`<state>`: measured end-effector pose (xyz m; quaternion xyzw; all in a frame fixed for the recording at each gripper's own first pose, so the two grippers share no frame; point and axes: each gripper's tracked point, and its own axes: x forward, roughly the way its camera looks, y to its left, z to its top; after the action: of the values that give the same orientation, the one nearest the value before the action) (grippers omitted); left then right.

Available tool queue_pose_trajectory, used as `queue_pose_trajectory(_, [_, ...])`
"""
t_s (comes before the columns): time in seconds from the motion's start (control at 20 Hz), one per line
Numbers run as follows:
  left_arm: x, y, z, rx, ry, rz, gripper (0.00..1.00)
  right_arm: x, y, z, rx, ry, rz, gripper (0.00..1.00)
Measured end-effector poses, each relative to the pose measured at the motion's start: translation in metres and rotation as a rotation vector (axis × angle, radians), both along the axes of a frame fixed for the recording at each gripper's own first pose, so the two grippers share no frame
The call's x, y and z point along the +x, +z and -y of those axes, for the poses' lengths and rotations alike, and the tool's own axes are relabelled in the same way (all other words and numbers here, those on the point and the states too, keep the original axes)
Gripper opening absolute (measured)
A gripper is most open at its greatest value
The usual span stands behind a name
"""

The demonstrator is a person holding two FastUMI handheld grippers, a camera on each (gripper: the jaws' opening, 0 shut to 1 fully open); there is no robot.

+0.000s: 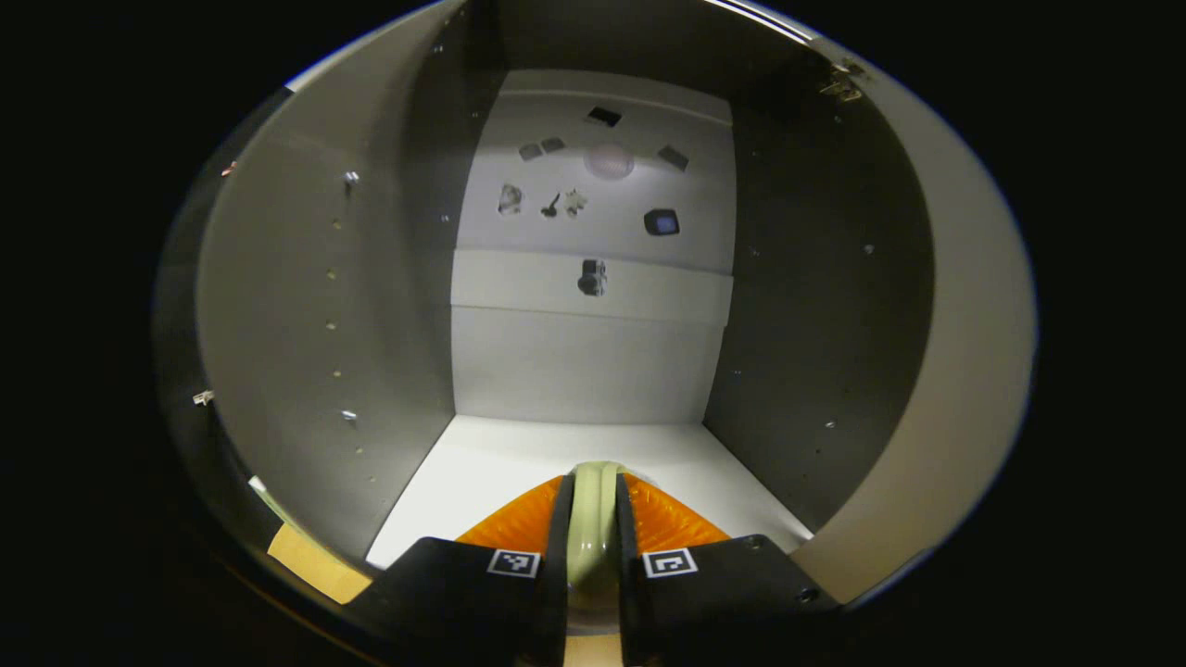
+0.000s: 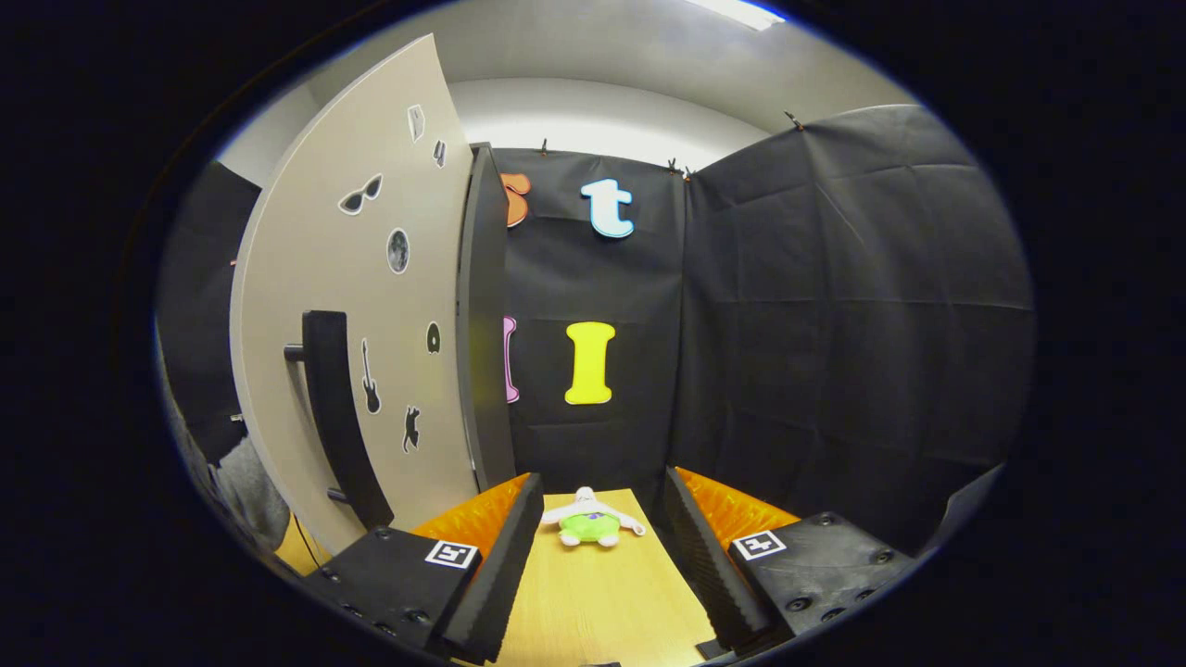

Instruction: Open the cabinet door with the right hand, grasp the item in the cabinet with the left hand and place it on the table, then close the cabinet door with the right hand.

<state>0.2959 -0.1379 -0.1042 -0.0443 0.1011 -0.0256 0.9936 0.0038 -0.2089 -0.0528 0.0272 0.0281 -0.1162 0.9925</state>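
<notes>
While the grey cabinet door (image 2: 347,306) with its black bar handle (image 2: 335,417) stands swung wide, I have my left gripper (image 1: 593,547) inside the grey-walled cabinet (image 1: 315,306), just above its white floor (image 1: 547,459). Its two fingers are clenched on a pale green, smooth, rounded piece (image 1: 593,519), pinched edge-on between them. This I take to be the item I am sent to fetch; how much of it hangs below the grip I cannot tell. The surface looks glossy and hard, so I judge it stiff, light and liable to slip. A firm hold on the thin rim, as now, seems the sensible place. The white back panel (image 1: 593,278) of the cabinet carries small dark stickers and nothing else sits on the floor before it. My right gripper (image 2: 593,547) waits outside the cabinet, to the right of the open door, its fingers spread and holding nothing, over the light wooden table (image 2: 602,593). A small green and white plush toy (image 2: 590,523) lies on that table beyond the fingertips. The lift-out is under way, I judge; the set-down and the closing of the door remain.
</notes>
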Motion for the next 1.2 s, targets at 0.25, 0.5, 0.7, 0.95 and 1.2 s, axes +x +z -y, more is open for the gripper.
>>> queue_pose_trajectory(0.25, [-0.088,0.025,0.003,-0.005,-0.005,0.057,0.26,0.0,0.005,0.0,-0.034,-0.036,0.052,0.84])
queue_pose_trajectory(0.5, [-0.177,0.026,0.0,-0.003,-0.02,0.082,0.26,-0.027,0.021,-0.015,-0.116,-0.099,0.089,0.84])
queue_pose_trajectory(0.7, [-0.249,-0.011,0.0,-0.042,-0.069,0.019,0.26,-0.05,0.02,-0.034,-0.152,-0.128,0.084,0.87])
queue_pose_trajectory(0.95, [-0.321,-0.07,-0.001,-0.115,-0.097,-0.071,0.26,-0.074,0.016,-0.06,-0.17,-0.11,0.114,0.84])
queue_pose_trajectory(1.2, [-0.352,-0.14,0.022,-0.092,-0.117,-0.124,0.27,-0.078,-0.002,-0.07,-0.165,-0.073,0.094,0.84])
